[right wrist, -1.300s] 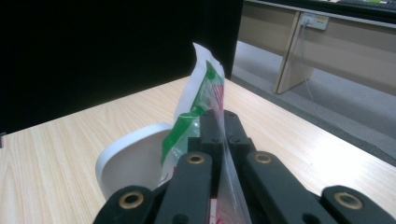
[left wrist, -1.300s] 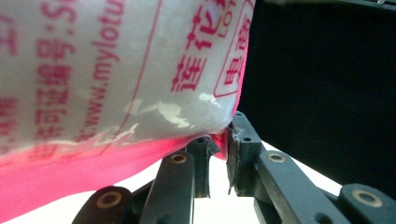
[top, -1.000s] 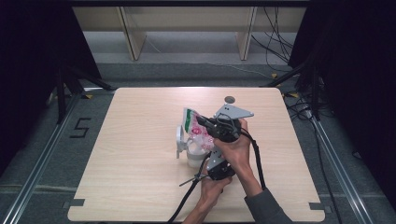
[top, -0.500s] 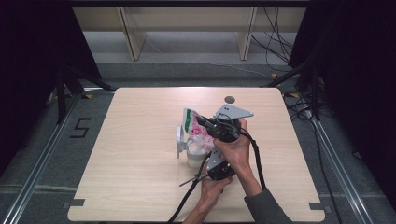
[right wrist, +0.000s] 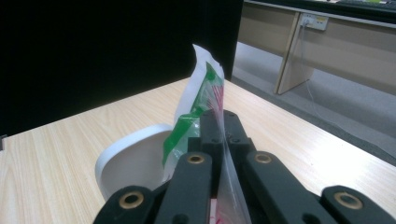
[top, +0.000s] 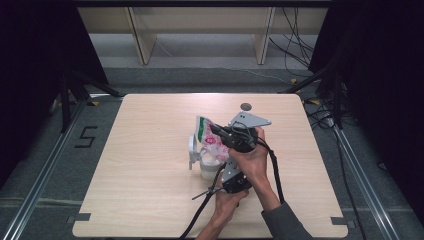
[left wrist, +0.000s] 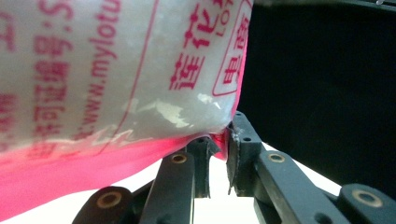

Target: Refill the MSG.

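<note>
Plastic bag [top: 207,136], white with green and pink print, is sitting just above the centre of the wooden table [top: 145,175], its lower end over a white cup [top: 209,169] that is standing upright on the tabletop. We are noting a white lid-like piece [top: 192,150] at about 9 o'clock of the cup, standing on edge and touching it.

Right gripper [top: 216,131] is reaching in from 3 o'clock of the bag, and we are seeing its jaws pressed together on the bag's top edge; in the right gripper view the film [right wrist: 205,93] is rising from between the closed jaws, with the white lid [right wrist: 133,163] lying beyond it at 9 o'clock.

Left gripper [top: 225,172] is coming in from 5 o'clock, beside the cup. In the left gripper view we are seeing its jaws pinching the pink bottom corner of the bag [left wrist: 116,84], a narrow gap remaining below the pinch.

A small dark round disc [top: 245,106] is lying on the table at 12 o'clock of the grippers, well apart from the bag.
</note>
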`<control>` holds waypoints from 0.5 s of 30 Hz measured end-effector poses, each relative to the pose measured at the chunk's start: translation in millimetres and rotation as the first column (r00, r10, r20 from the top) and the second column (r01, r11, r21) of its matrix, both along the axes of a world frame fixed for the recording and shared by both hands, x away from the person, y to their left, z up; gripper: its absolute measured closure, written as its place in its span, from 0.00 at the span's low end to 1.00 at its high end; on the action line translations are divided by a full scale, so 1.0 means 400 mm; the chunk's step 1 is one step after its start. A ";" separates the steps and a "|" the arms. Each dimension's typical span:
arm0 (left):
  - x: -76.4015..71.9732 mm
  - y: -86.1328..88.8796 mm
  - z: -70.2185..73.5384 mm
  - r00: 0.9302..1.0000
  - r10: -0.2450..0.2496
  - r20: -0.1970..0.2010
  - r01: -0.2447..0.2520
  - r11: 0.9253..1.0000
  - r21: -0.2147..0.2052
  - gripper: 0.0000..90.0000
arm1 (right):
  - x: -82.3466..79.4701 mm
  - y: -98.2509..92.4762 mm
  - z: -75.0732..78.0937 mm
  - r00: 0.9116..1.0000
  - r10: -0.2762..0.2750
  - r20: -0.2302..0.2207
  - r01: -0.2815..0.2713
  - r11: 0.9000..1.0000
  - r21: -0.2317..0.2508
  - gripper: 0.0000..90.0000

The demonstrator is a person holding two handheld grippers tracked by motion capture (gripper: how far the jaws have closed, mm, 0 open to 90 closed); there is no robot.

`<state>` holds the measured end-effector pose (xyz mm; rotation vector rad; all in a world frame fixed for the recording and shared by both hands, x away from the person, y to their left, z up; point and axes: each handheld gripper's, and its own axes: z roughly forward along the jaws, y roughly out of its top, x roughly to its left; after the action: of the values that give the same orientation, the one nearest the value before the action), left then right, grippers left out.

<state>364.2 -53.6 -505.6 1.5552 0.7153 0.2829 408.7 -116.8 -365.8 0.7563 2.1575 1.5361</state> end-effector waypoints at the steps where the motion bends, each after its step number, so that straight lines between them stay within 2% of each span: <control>1: 0.000 0.000 0.000 1.000 0.001 0.000 -0.001 1.000 0.001 0.89 | 0.000 0.000 0.000 1.000 -0.002 0.006 0.002 1.000 -0.010 1.00; 2: 0.000 0.000 -0.001 1.000 0.002 -0.003 -0.002 1.000 -0.001 0.89 | -0.001 0.000 0.000 1.000 -0.008 0.006 0.008 1.000 -0.019 1.00; 3: -0.001 0.000 0.000 1.000 0.005 -0.006 -0.005 1.000 0.005 0.89 | 0.003 0.000 -0.001 1.000 -0.006 0.029 0.007 1.000 -0.021 1.00; 4: -0.001 0.001 0.000 1.000 0.004 -0.004 -0.004 1.000 0.005 0.89 | 0.000 0.003 -0.002 1.000 -0.002 -0.002 0.002 1.000 -0.010 1.00; 5: -0.001 0.001 0.001 1.000 0.004 -0.003 -0.004 1.000 0.003 0.89 | 0.001 0.001 -0.001 1.000 -0.006 0.021 0.006 1.000 -0.018 1.00; 6: -0.001 0.001 0.001 1.000 0.005 -0.003 -0.005 1.000 0.001 0.89 | -0.002 0.001 0.000 1.000 -0.004 0.003 0.004 1.000 -0.015 1.00; 11: 0.000 0.001 0.000 1.000 0.003 -0.006 -0.003 1.000 0.006 0.89 | 0.004 0.001 -0.002 1.000 -0.002 0.024 0.003 1.000 -0.020 1.00; 12: -0.001 0.001 0.000 1.000 0.005 -0.005 -0.005 1.000 0.006 0.89 | 0.001 0.002 -0.002 1.000 -0.002 0.000 0.002 1.000 -0.013 1.00; 13: -0.001 0.000 0.000 1.000 0.007 -0.005 -0.007 1.000 0.004 0.89 | 0.000 0.000 0.000 1.000 -0.007 0.007 0.008 1.000 -0.019 1.00; 15: 0.000 0.000 0.000 1.000 0.001 0.000 -0.001 1.000 -0.008 0.89 | -0.001 0.002 0.000 1.000 0.001 0.003 -0.001 1.000 -0.002 1.00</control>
<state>364.2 -53.6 -505.7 1.5471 0.7165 0.2809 408.3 -116.2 -365.8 0.7521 2.1570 1.5350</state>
